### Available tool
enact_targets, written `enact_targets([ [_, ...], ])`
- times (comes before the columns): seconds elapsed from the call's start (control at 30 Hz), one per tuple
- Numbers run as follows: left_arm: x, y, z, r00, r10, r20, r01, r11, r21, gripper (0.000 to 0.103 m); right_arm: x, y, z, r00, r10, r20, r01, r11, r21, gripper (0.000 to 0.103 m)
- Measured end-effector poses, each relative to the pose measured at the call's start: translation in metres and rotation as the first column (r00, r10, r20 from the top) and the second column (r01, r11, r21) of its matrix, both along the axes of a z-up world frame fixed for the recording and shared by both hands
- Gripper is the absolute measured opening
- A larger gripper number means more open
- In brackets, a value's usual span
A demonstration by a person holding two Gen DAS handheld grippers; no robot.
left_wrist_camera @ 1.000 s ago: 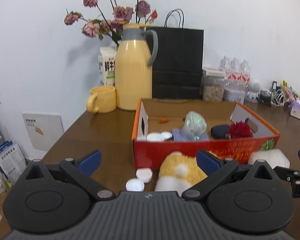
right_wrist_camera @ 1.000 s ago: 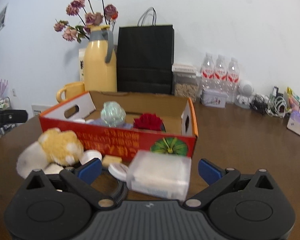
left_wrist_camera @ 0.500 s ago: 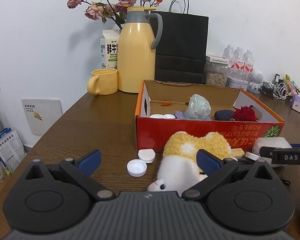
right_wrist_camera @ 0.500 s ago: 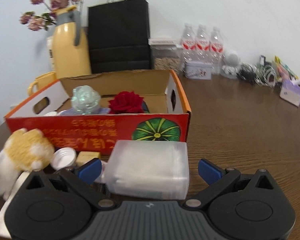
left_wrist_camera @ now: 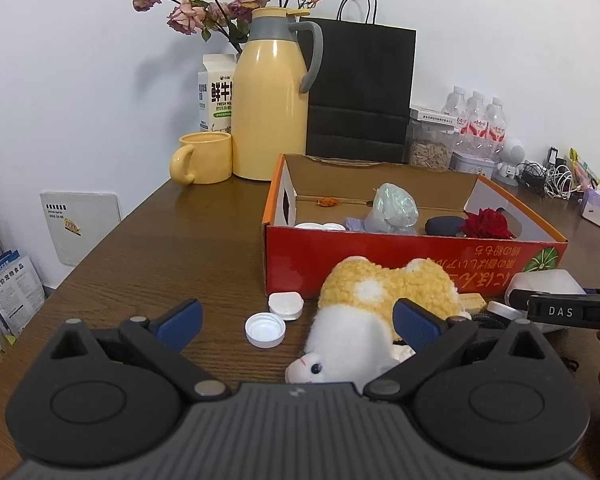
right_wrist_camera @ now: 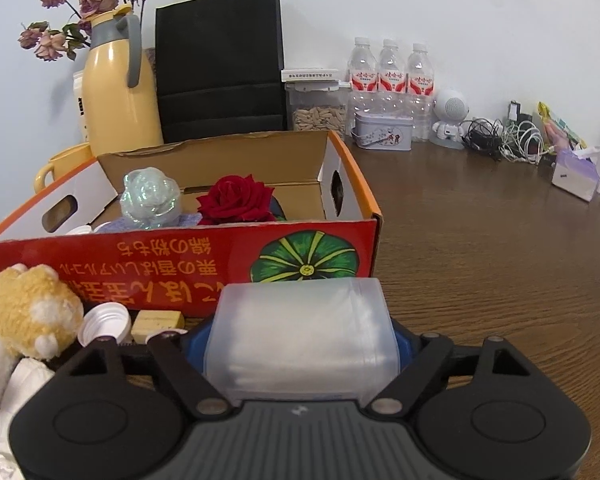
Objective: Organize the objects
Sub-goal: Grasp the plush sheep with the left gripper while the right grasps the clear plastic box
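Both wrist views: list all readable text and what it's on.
"DAS": right gripper.
"FRESH MIL", cut off, under large Chinese characters: milk carton.
Box: upside-down Japanese lettering, not reliably readable.
Bottles, leaflets, wall panel: too small.

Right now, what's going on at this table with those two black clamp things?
A person is tidying loose items into the red cardboard box, using a hand-held claw in each hand. The right claw has just been closing around a frosted plastic container that sits on the table in front of the box; its pads now meet the container's sides. The left claw is open and holds nothing, pointed toward a plush toy and two white caps. A red rose already lies in the box.
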State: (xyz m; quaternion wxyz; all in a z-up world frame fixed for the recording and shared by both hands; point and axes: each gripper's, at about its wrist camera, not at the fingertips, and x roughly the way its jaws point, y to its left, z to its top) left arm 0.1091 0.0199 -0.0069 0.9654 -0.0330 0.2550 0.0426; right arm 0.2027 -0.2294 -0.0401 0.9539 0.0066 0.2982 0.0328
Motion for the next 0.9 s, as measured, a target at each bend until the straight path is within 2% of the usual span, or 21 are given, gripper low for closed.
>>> enact_targets([
  [0.13,-0.001,0.000,-0.001,1.000,-0.002,-0.005,0.002,1.000,0.000,0.103,-0.004,-0.002,0.002,1.000,0.015,0.018,-0.015,1.000,0.018,0.081],
  [0.47,-0.003,-0.002,-0.003,0.999,-0.037,0.004,0.037,0.999,-0.016,0.103,-0.035,-0.008,0.014,0.984,0.041,0.171,-0.045,0.999,0.021,0.081],
  [0.83,0.010,-0.014,-0.016,0.995,-0.085,-0.053,0.084,0.996,-0.022,0.103,-0.048,-0.007,0.019,0.970,0.085,0.230,-0.089,0.996,0.008,0.081],
  [0.9,0.014,-0.017,-0.019,0.994,-0.089,-0.062,0.088,0.996,-0.019,0.098,-0.051,-0.005,0.019,0.967,0.095,0.238,-0.097,0.995,-0.001,0.081],
])
